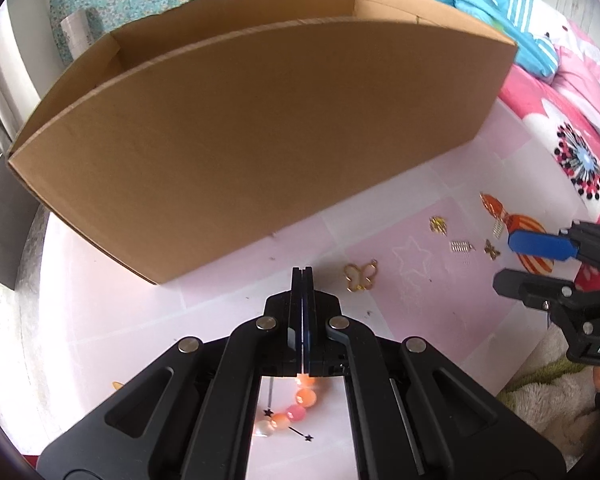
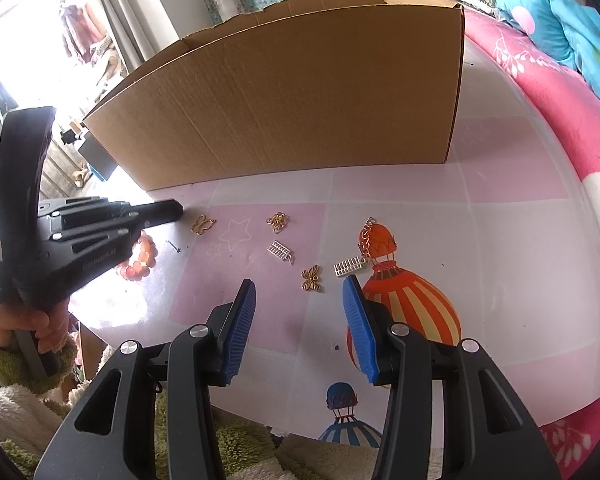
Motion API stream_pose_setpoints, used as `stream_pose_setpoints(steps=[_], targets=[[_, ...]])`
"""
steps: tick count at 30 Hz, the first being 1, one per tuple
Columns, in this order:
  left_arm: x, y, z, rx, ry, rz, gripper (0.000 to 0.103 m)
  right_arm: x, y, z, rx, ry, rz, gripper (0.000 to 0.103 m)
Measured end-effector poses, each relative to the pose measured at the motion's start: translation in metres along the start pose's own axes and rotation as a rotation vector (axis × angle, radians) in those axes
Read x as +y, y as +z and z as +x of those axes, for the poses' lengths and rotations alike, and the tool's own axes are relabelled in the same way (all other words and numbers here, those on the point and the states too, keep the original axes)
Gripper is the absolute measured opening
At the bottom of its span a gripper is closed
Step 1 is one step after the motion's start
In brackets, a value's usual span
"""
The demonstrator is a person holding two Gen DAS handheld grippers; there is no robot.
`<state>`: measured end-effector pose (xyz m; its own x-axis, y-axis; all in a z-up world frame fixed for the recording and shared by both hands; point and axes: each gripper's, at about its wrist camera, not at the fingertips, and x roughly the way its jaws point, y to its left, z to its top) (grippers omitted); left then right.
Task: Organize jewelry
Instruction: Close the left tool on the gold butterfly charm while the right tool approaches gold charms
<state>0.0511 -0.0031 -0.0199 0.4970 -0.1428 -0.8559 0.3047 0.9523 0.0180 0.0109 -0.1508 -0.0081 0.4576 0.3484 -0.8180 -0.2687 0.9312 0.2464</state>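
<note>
**Jewelry still on the mat, box long side facing us**

Our left gripper [image 1: 302, 276] is fully closed, holding nothing, tips above the bead bracelet [image 2: 140, 262]. Our right gripper [image 2: 300, 300] stands half open and empty, pointing at the butterfly charm [image 2: 312, 279]. The cardboard box [image 1: 260, 140] runs left-right just behind.

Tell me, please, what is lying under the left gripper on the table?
A bracelet of pink and orange beads lies beneath the left gripper, beside small black star marks. The gripper's body covers part of the loop, so its full shape cannot be seen.
</note>
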Motion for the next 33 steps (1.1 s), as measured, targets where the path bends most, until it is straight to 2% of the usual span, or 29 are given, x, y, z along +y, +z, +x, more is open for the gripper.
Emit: stream_pose_setpoints(steps=[10, 16, 18, 20, 23, 28, 33], targets=[[-0.027, -0.002, -0.002, 0.002, -0.010, 0.096, 0.000, -0.001, -0.001, -0.001, 0.000, 0.007, 0.005, 0.045], [-0.035, -0.005, -0.005, 0.003, -0.043, 0.113, 0.000, 0.000, -0.001, -0.001, 0.000, 0.010, 0.007, 0.045], [-0.032, -0.007, -0.007, -0.004, -0.063, 0.100, 0.003, 0.000, -0.001, 0.000, 0.000, 0.011, 0.007, 0.045], [-0.029, -0.006, -0.010, -0.017, -0.081, 0.083, 0.017, 0.000, 0.000, 0.000, 0.000, 0.012, 0.007, 0.045], [-0.030, -0.003, -0.010, -0.030, -0.098, 0.084, 0.028, 0.000, 0.000, 0.000, -0.001, 0.013, 0.007, 0.045], [-0.035, 0.001, 0.002, 0.006, -0.091, 0.077, 0.028, 0.001, 0.000, 0.000, -0.001, 0.012, 0.007, 0.045], [-0.038, 0.004, 0.005, 0.006, -0.081, 0.062, 0.028, 0.001, 0.000, 0.000, -0.001, 0.013, 0.009, 0.045]])
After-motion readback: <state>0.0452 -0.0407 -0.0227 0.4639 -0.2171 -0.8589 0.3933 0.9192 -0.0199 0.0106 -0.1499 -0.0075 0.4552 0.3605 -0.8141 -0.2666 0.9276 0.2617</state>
